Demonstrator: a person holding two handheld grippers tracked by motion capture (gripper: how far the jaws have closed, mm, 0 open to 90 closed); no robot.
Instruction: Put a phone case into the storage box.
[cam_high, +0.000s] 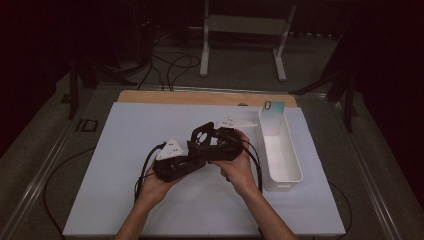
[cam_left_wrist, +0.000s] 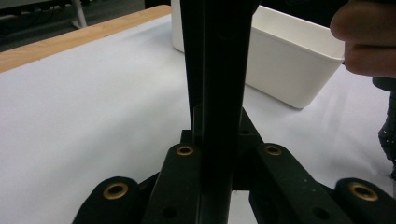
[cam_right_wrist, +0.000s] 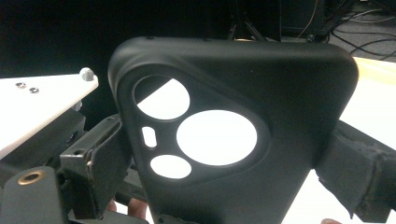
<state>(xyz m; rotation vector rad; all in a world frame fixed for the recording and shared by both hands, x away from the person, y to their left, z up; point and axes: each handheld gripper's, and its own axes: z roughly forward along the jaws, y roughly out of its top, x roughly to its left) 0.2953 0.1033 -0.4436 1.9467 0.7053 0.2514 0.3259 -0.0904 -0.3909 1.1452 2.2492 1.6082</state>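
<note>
Holding a black phone case (cam_high: 202, 136) above the middle of the white table cover (cam_high: 120, 150), we see both grippers meeting on it in the high view. Our left gripper (cam_high: 192, 156) comes in from 8 o'clock of the case, our right gripper (cam_high: 212, 145) from 4 o'clock, and the case stands up between them, tilted toward 11 o'clock.

Seen from the left gripper view, the case (cam_left_wrist: 217, 70) runs edge-on, straight up at 12 o'clock from between the 2 black jaws, which are drawn in narrow and clamp its thin edge. From the right gripper view, the case (cam_right_wrist: 289, 116) stands broadside, right in front of the camera; whether the right jaws pinch it or stand wide we cannot tell.

Its look: matte black, soft rounded corners, slightly raised rim. Its camera cut-out holds 3 round holes and 1 small slot; the largest hole sits at 3 o'clock of the group, and the white cover shows through.

At 3 o'clock of our hands lies a long white bin (cam_high: 282, 150), well apart from the case.
</note>
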